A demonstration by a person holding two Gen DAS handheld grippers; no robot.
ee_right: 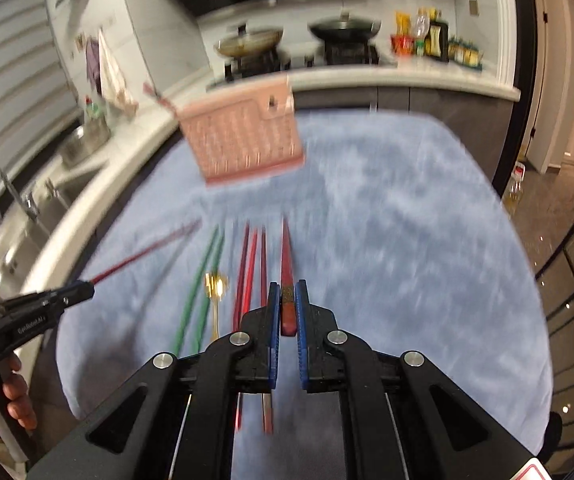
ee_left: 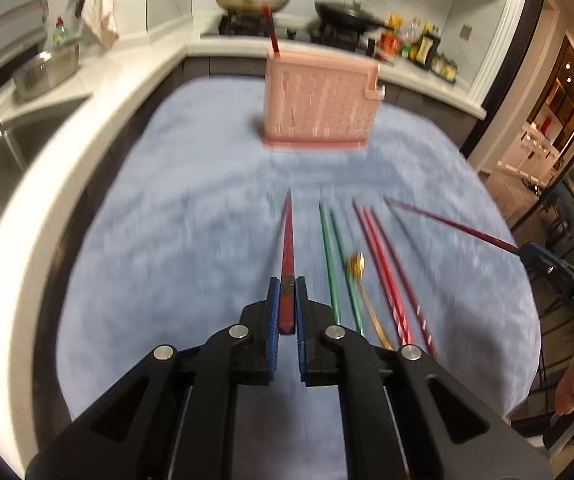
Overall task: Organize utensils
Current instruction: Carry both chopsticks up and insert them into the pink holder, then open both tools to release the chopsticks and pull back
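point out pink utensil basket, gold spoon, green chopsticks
pink utensil basket (ee_left: 319, 108), left wrist view, middle of its front lattice wall
gold spoon (ee_right: 215, 285), right wrist view, on the bowl
green chopsticks (ee_left: 329, 256), left wrist view, mid-shaft of the left stick

The pink utensil basket (ee_right: 247, 136), well ahead of the fingertips, is smeared by motion blur. Red chopsticks (ee_right: 265, 320) left of the fingers are partly hidden beneath the right gripper (ee_right: 287, 292).
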